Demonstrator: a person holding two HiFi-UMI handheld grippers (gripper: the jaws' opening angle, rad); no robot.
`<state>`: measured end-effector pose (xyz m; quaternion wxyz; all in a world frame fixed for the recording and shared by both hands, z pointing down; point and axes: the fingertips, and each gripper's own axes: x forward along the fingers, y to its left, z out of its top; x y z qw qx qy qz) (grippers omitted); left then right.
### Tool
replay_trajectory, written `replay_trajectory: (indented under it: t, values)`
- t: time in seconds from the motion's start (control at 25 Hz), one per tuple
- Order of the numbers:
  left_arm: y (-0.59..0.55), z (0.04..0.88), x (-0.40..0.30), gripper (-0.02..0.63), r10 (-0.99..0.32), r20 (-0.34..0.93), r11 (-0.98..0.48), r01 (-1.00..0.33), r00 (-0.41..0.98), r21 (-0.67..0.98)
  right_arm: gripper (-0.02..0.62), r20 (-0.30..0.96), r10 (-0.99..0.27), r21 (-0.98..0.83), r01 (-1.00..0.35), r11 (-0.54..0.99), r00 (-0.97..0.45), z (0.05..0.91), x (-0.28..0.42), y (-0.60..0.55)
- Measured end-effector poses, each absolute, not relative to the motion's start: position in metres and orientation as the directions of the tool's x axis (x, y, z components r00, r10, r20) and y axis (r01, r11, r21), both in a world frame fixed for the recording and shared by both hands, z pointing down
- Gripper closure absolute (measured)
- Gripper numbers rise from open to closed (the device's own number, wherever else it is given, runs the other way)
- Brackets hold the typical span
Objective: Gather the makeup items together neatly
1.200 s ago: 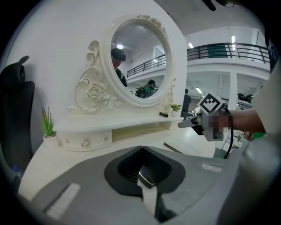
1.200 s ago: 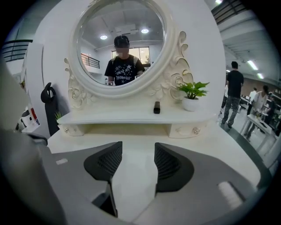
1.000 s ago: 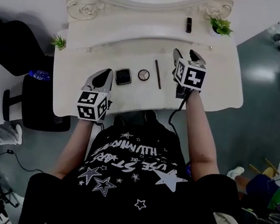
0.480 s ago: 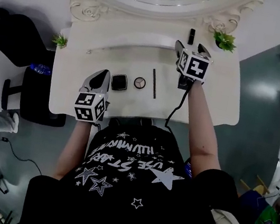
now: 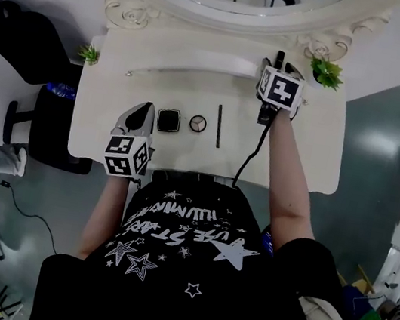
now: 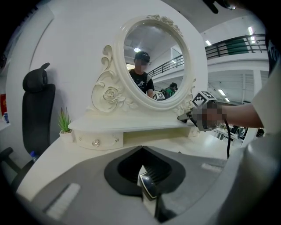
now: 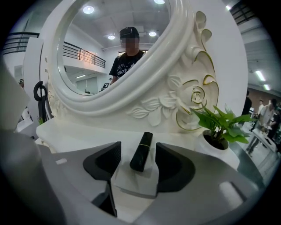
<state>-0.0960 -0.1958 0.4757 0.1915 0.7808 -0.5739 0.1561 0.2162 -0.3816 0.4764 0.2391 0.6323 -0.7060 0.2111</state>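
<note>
My right jaws (image 7: 138, 154) have just been closing and stand part open. The black lipstick (image 7: 142, 150) lies slantwise between them on the shelf (image 7: 79, 132), and neither pad presses it yet. I reckon I should turn my wrist until the pads sit square to its length, then close gently at mid-body so it can't roll toward the plant (image 7: 218, 127) just right of the jaws. My left jaws (image 5: 142, 113) sit together, empty, the compact (image 5: 169, 120) just to their right.
</note>
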Motion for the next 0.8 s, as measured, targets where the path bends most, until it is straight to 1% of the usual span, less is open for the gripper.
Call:
replay_trajectory:
  t: [0.16,0.28,0.52,0.8]
  values:
    - [-0.194,0.477,-0.097,0.606,-0.84,0.463,-0.257,-0.959,0.284,0.122,0.376,0.623,-0.779,0.019,-0.994,0.105,-0.07,0.48,0.219,-0.383]
    - [-0.192,0.477,-0.098,0.606,-0.841,0.463,-0.251,-0.96,0.28,0.125,0.461,0.641,-0.766,0.035,-0.994,0.103,-0.057,0.483,0.221,-0.382]
    - [-0.187,0.477,-0.1,0.606,-0.837,0.465,-0.259,-0.958,0.287,0.126,0.466,0.643,-0.762,0.019,-0.993,0.12,-0.08,0.481,0.219,-0.379]
    - [-0.185,0.474,-0.105,0.606,-0.831,0.46,-0.286,-0.95,0.312,0.128,0.466,0.61,-0.786,-0.003,-0.992,0.124,-0.1,0.462,0.21,-0.361]
